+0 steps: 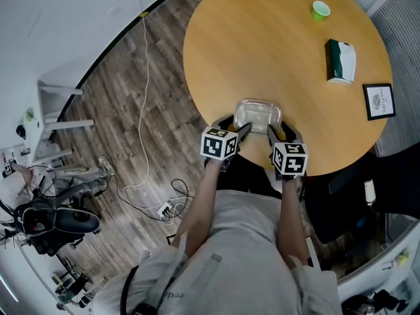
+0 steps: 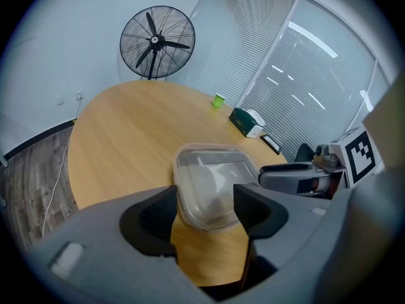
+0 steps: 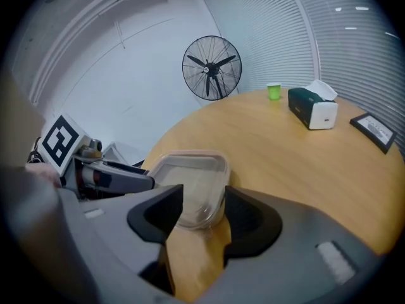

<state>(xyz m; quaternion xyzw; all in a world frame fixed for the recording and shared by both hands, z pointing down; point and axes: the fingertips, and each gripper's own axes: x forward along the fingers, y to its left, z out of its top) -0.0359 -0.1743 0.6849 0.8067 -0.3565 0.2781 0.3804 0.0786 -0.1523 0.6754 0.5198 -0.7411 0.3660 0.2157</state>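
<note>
Two grippers meet at one clear plastic container [image 1: 258, 112], which sits on the round bench [image 1: 262, 44] right at its near rim, close in front of the person.

At the container's left, the left gripper [image 1: 243, 132] has its dark, matte fingers [image 2: 259, 208] set to a narrow gap on the near left corner, with the rim seated between the pads.

The container is a shallow tub with rounded-square corners, thin-walled and glossy. It looks lidded, and nothing can be made out inside it.

At its right, the right gripper [image 1: 272, 134] mirrors that hold, with its fingers pinched on the near right corner. A grip at each corner probably suits so wide and flimsy a shell, which a single pinch would likely twist or tip.

Beyond the container and to its right, well apart from it, stands a small green cup [image 1: 320, 9]. Nearer and further right lies a dark green tissue box [image 1: 340, 61] with a white sheet showing. Furthest right, a black-framed card [image 1: 378, 101] lies flat.

The bench top is smooth and honey-coloured, with a faint wood grain.
</note>
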